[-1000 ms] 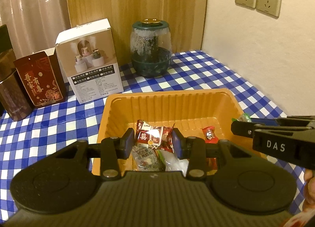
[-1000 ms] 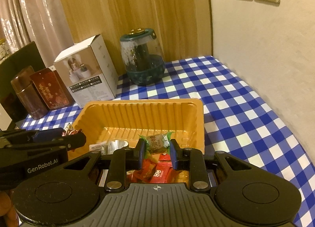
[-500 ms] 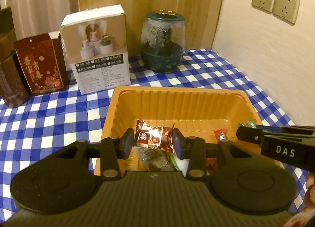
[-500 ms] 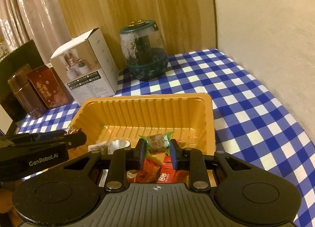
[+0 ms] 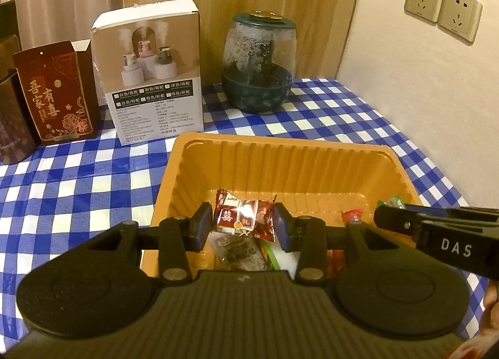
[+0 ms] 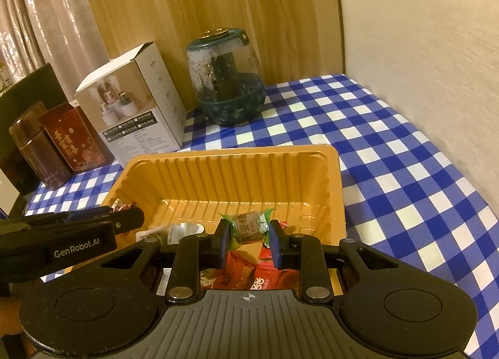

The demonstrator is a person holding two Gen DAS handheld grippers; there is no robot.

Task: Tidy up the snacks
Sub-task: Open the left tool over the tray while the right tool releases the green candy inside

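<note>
An orange plastic tray (image 5: 280,169) (image 6: 224,178) sits on the blue checked tablecloth and holds several wrapped snacks in its near part. My left gripper (image 5: 243,225) is shut on a red snack packet (image 5: 246,215) and holds it over the tray's near end. My right gripper (image 6: 248,234) is shut on a brown candy with green twisted ends (image 6: 248,226), also over the tray. Each gripper shows at the side of the other's view. Red packets (image 6: 249,271) lie under the right gripper.
A white product box (image 5: 152,75) (image 6: 137,100), a green-based glass jar (image 5: 259,63) (image 6: 227,81), a red gift box (image 5: 53,91) and a brown tin (image 6: 34,147) stand behind the tray. A wall (image 5: 421,84) borders the table on the right.
Both grippers have kept hold of their snacks and risen a little, pulling back slightly over the tray's near end. The view has tilted, so the tray looks farther away.
</note>
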